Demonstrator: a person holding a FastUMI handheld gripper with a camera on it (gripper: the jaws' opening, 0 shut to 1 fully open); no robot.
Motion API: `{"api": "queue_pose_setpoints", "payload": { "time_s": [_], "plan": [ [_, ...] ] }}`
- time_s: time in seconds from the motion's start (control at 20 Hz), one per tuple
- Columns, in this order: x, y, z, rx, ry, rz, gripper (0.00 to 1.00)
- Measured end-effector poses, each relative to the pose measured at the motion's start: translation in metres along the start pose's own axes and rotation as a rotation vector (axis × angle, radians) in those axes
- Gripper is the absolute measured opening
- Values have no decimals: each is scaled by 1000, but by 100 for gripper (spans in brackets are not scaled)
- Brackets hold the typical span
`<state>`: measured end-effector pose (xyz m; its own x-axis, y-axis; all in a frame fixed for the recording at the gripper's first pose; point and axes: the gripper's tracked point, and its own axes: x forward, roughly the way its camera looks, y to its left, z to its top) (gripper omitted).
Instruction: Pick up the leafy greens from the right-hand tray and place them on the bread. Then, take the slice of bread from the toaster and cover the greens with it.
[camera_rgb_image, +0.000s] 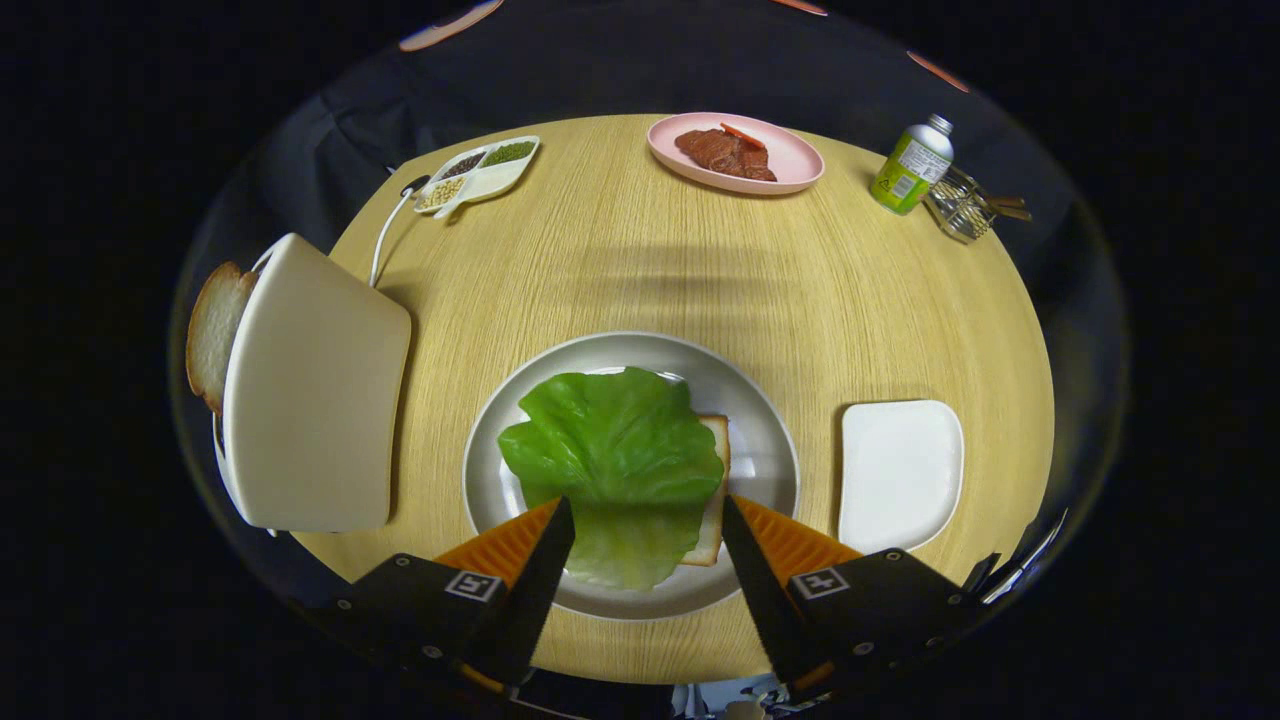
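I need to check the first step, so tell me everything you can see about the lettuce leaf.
The lettuce leaf is one broad, bright green, crinkled leaf, paler toward its near edge. It lies flat on the bread slice, covering most of it, on the round white plate. The open gripper straddles its near edge without pressing it.

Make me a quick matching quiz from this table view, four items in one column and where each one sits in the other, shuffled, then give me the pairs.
Things:
1. lettuce leaf
2. bread slice
3. sliced meat
4. white tray

Places:
A. on the pink plate at the far side of the table
B. bare, to the right of the grey plate
C. sticking out of the toaster
D. on the bread on the grey plate, just ahead of the open gripper

Pairs: 1-D, 2-C, 3-A, 4-B
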<state>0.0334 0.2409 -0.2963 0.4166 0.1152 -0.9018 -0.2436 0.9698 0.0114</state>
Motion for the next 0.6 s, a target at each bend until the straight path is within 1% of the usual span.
{"api": "queue_pose_setpoints", "payload": {
  "time_s": [0.1, 0.35, 0.6],
  "plan": [
    [-11, 2, 5, 17, -10, -3, 99],
    [-49, 19, 24, 17, -44, -2, 99],
    [-99, 46, 63, -8, -108, 6, 99]
  ]
}}
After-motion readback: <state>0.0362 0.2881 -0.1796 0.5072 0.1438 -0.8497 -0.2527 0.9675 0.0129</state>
